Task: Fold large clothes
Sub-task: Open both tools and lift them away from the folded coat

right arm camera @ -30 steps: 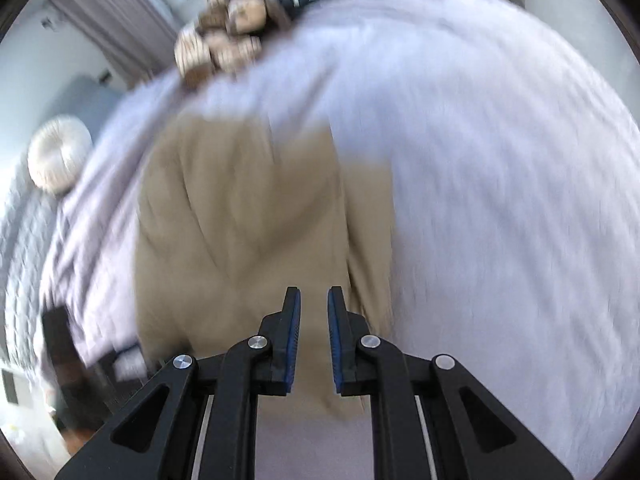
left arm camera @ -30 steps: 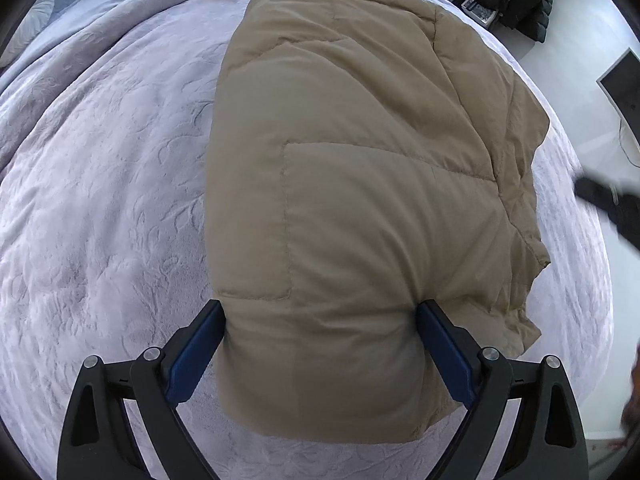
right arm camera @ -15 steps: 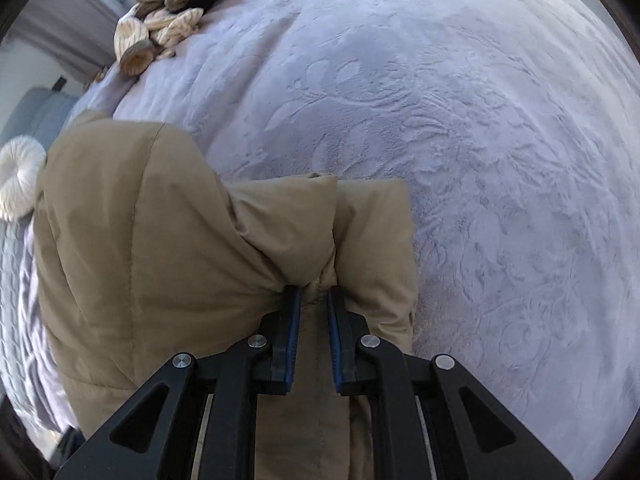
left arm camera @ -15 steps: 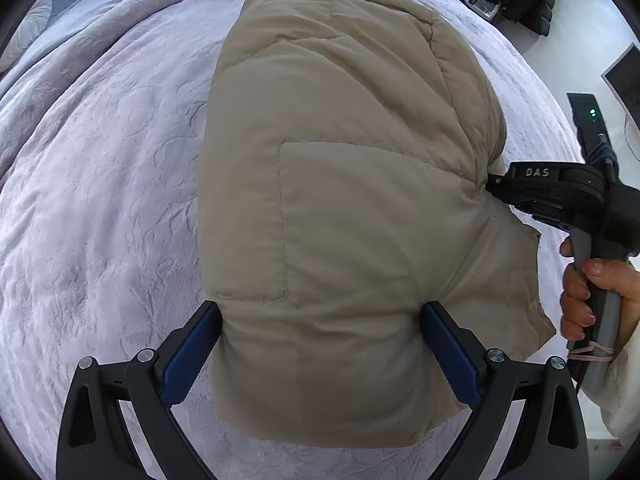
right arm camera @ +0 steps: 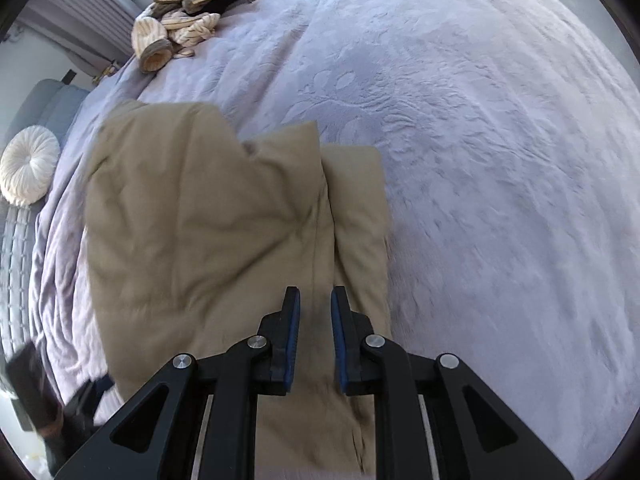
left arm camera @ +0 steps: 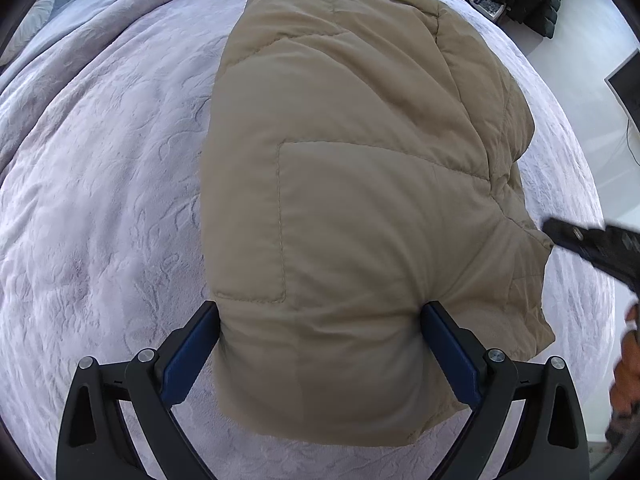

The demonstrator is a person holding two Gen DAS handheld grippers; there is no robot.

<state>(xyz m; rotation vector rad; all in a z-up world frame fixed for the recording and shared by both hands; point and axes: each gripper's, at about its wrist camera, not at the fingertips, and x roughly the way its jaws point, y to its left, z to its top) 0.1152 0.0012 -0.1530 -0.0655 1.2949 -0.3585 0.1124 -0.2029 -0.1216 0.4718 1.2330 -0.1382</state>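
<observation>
Two grippers work one tan jacket (left arm camera: 360,200) lying on the lilac bedspread (left arm camera: 100,200). Left gripper (left arm camera: 320,360) has its fingers spread wide around the thick folded end, seemingly pinning the fold so it stays put. Right gripper (right arm camera: 312,336) hangs over the jacket's edge, its fingers just eased apart to a narrow gap, nothing pinched between them. Left view shows the whole bundle and the right tool as a blur at the side; right view alone shows the striped clothes (right arm camera: 180,20) and the round cushion (right arm camera: 28,168).
</observation>
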